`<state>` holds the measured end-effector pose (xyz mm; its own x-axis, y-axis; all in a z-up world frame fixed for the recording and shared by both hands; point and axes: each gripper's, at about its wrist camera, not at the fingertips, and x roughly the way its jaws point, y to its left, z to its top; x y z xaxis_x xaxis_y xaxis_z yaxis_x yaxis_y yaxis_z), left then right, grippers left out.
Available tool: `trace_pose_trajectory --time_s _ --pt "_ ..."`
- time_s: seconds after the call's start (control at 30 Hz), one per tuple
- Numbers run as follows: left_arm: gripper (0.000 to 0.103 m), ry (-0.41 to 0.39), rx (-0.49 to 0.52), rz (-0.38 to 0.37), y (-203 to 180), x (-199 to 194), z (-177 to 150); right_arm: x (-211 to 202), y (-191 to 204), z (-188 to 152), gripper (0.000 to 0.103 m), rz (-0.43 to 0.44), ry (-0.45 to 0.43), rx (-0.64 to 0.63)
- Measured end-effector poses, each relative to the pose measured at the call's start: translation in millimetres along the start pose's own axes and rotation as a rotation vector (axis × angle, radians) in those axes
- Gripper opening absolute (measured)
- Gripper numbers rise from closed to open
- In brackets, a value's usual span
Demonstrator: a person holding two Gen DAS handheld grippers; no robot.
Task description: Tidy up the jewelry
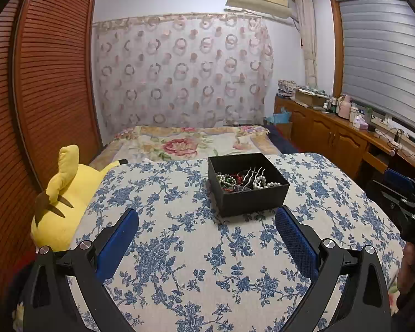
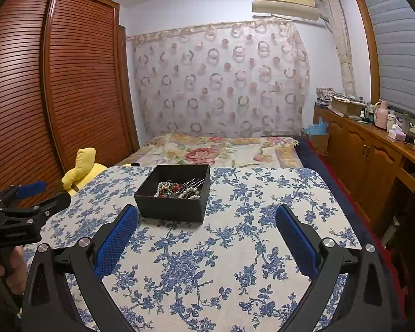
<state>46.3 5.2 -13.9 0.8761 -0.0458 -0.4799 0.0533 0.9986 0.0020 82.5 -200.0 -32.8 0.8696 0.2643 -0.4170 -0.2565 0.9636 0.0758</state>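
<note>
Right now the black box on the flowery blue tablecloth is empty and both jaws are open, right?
Not quite: the square black box isn't empty. The right wrist view shows pearl beads and a silver hair comb inside. It does sit on the blue-flowered tablecloth, with both jaws open.

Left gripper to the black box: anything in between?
Nothing. In the left wrist view only bare blue-floral cloth lies between the open left gripper and the black box. The right wrist view shows the same bare stretch before the open right gripper.

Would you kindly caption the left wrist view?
Open left gripper hovers before a black box of tangled jewelry.
</note>
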Motion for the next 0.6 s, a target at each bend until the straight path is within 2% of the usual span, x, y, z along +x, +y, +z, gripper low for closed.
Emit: trace_pose_trajectory --time_s 0.6 --pt "0.096 -0.008 0.001 -0.002 -2.5 -5.6 -0.1 0.8 -2.6 -0.7 0.101 0.004 0.002 0.009"
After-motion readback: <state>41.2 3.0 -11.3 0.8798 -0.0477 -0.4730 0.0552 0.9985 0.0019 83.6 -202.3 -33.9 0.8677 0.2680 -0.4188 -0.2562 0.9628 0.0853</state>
